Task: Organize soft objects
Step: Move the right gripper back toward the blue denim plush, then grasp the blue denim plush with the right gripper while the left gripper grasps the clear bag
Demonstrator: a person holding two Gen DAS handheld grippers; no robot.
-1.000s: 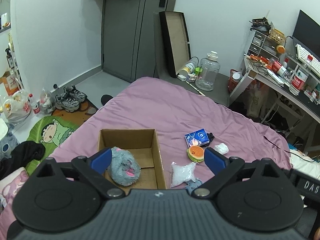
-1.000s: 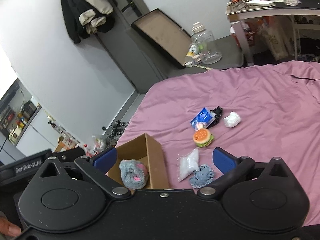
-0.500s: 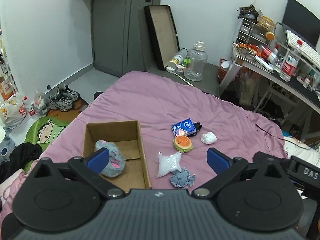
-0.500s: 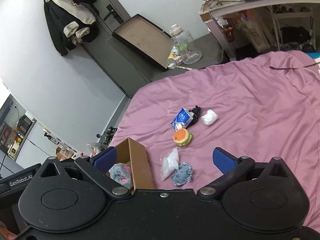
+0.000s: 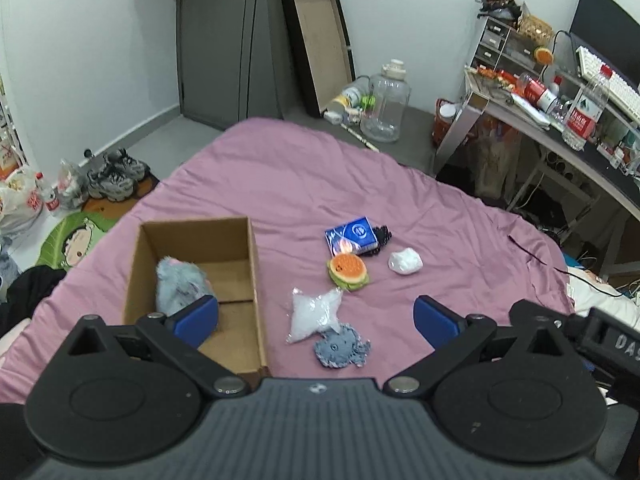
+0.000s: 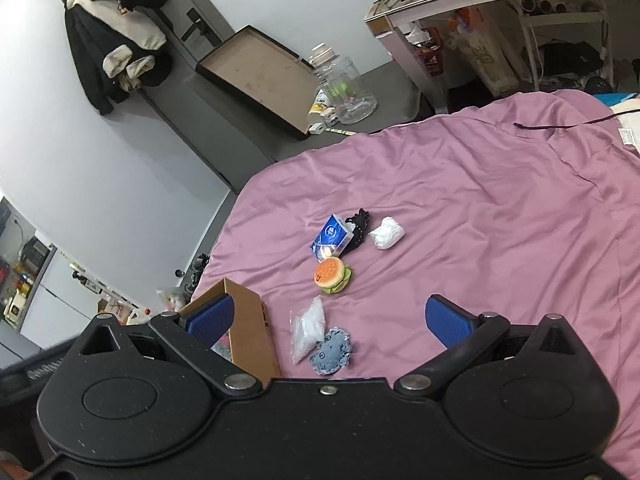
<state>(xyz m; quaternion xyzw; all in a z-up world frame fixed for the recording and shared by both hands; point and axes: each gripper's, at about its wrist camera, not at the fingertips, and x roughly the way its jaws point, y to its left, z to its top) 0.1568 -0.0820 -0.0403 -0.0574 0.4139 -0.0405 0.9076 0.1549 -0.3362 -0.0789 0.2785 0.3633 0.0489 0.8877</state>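
While both fingers apart, plush boxed

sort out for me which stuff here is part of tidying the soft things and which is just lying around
Part of the job: cardboard box, grey plush inside it, burger toy, blue knitted toy, clear bag, white bundle.

Lying about: water jug, sneakers, desk.

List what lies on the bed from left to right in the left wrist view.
Cardboard box holding the grey plush → clear plastic bag → burger toy → white wad.
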